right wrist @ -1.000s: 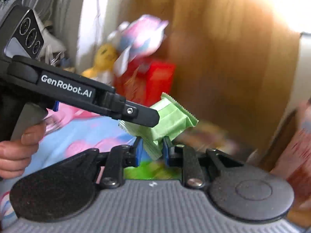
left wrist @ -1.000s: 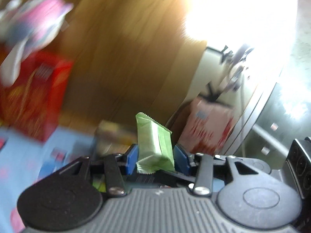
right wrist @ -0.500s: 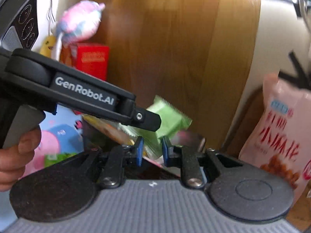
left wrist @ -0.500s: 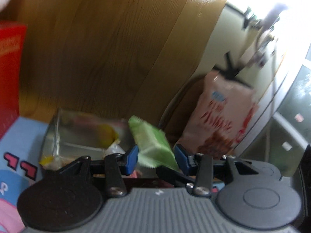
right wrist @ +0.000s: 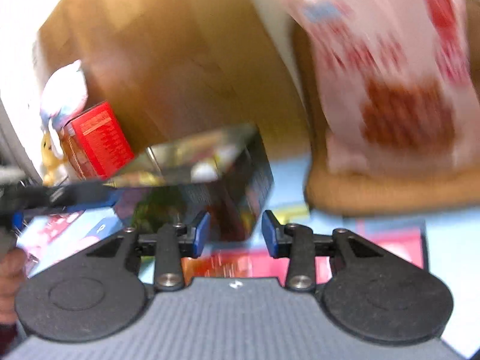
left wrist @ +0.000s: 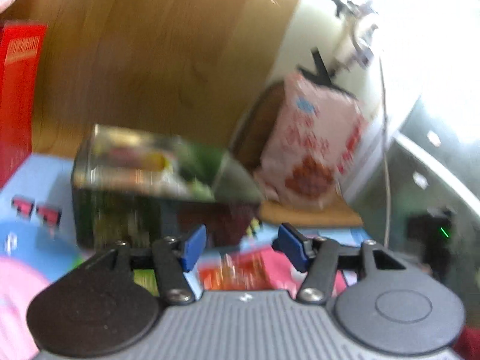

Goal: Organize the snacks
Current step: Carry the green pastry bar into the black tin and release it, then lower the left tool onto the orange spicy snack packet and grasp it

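Note:
An open metal tin (left wrist: 144, 207) stands on the blue cartoon mat, with blurred snack packets inside and a green patch (left wrist: 204, 162) among them. My left gripper (left wrist: 243, 249) hangs just in front of the tin; its jaws are opening and nothing is between the blue pads. My right gripper (right wrist: 235, 234) is close to the tin (right wrist: 240, 186) at its near corner, jaws opening too and empty. A red-orange packet (right wrist: 234, 264) lies flat on the mat under both grippers. From the left, a dark finger (right wrist: 75, 193) of the left gripper reaches toward the tin.
A big pink snack bag (left wrist: 309, 156) stands on a wooden board (right wrist: 390, 192) right of the tin. A red box (right wrist: 99, 141) and a plush toy (right wrist: 63, 90) are at the left. A wooden panel (left wrist: 150, 60) closes the back. A hand (right wrist: 9, 285) holds the left gripper.
Both grippers held green packets before; now both jaws stand apart and empty. Both hands dropped toward the tin, and the right view has rolled.

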`<state>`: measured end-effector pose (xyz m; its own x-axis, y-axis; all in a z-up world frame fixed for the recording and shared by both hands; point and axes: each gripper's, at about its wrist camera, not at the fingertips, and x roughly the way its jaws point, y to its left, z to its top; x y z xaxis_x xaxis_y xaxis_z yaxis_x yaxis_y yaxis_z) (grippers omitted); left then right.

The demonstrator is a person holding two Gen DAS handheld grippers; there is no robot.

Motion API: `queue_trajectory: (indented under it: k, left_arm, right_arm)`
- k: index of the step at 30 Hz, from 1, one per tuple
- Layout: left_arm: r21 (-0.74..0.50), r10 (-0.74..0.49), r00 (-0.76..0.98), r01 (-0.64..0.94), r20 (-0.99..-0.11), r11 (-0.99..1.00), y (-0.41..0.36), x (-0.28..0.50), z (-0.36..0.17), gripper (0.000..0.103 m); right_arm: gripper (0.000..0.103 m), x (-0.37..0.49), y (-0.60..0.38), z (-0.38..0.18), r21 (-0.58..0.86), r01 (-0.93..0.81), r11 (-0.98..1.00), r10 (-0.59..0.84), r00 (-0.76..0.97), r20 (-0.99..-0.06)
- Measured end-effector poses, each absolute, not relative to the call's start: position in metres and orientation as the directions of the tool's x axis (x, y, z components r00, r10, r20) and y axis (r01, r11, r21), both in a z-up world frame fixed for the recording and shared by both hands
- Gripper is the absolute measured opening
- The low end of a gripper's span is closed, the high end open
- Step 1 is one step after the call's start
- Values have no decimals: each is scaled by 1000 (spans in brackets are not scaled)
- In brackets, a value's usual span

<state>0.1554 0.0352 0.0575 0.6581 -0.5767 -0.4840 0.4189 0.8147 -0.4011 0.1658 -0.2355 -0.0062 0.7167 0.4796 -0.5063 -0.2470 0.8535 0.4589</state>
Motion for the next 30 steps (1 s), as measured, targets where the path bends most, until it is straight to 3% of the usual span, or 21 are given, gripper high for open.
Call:
queue_trajectory:
  k: [6,9,10,11,12,21,30]
  left_arm:
    - [-437,-584,603,391,-543,810,54,111,22,55]
    - [-453,-564,617,347,-549,821,75,93,14,55]
    - [-458,-557,625,333,-547,824,83,87,12,55]
    - [-464,-551,633,320,-544,826,89,83,11,55]
    - [-472,-544,642,304,-540,828,97,78,10,55]
    - [-501,-488,690,207,-535,840,137,57,-4,59]
    - [-499,-468,724,196,-506,844,157,35,-1,63]
  right_arm:
    - [41,164,-214,-16,515,-263,816,548,636,-543]
    - [34,157,-194,-12,474,-319,821,559,617,-553]
    - [25,155,-190,-13,498,-332,801,588,593,-550]
    - [6,152,-183,-15,516,-350,782,617,559,-555]
    - [3,148,-175,-17,518,-372,770,634,535,-558]
    - [3,107,-117,-8,479,-542,690,718,430,-548]
    - [9,83,-95,9,399,-644,653,736,415,-535]
